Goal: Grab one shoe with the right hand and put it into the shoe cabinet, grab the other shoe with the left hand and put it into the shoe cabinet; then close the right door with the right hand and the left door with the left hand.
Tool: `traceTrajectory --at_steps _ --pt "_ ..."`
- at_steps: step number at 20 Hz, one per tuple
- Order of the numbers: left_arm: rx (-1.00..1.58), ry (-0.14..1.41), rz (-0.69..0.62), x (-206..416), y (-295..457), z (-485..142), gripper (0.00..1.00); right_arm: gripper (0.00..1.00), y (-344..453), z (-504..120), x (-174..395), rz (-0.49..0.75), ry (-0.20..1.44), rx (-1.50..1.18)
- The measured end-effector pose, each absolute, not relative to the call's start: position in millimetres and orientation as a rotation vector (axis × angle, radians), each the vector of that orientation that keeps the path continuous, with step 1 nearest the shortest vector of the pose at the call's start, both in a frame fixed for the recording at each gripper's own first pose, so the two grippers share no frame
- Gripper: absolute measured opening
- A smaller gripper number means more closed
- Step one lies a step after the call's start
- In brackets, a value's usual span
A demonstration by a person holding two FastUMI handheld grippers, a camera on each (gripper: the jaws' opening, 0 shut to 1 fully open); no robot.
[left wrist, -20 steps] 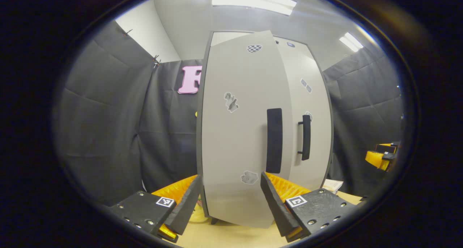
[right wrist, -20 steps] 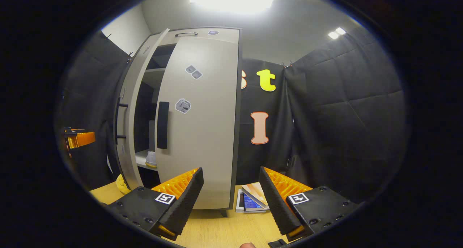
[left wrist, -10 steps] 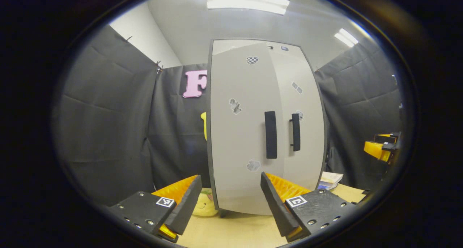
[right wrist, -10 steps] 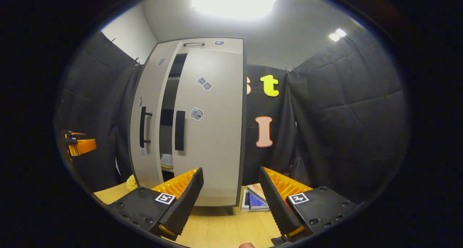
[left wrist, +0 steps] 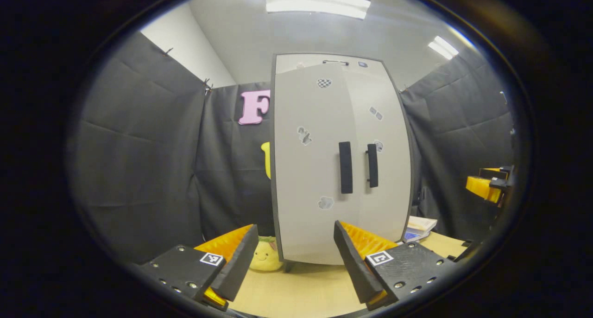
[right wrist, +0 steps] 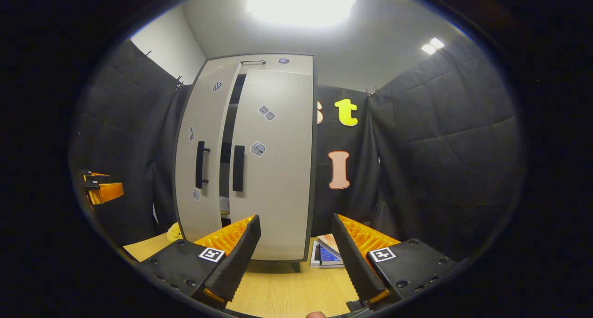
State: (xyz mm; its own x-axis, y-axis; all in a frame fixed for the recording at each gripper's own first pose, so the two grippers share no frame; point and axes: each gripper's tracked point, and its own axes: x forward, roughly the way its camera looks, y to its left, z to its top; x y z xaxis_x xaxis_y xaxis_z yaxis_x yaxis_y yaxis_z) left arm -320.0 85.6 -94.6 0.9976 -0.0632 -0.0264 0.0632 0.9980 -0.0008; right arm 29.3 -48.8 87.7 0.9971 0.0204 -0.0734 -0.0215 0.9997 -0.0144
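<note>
Shoe cabinet point(right wrist: 278, 169) (left door point(right wrist: 199, 160) ajar)

1. Shoe cabinet point(right wrist: 259, 169): tall, pale grey, upright on the table.
2. Right door point(right wrist: 273, 169): looks shut.
3. Left door point(right wrist: 201, 155): slightly ajar, narrow dark gap.
4. Shoe point(right wrist: 224, 203): pale, possibly one, through the gap.

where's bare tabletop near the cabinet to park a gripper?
Free: the wooden table in front of the cabinet, between the gripper fingers. Crowded: the books at the cabinet's right foot, the yellow plush at its left foot.
</note>
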Motion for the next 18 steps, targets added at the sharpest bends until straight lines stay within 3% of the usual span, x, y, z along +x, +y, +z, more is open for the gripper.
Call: traceTrajectory --at_steps 18 --pt "0.007 0.039 -0.055 -335.8 97.1 -97.3 0.94 0.96 -49.0 90.6 20.7 0.026 0.072 -0.011"
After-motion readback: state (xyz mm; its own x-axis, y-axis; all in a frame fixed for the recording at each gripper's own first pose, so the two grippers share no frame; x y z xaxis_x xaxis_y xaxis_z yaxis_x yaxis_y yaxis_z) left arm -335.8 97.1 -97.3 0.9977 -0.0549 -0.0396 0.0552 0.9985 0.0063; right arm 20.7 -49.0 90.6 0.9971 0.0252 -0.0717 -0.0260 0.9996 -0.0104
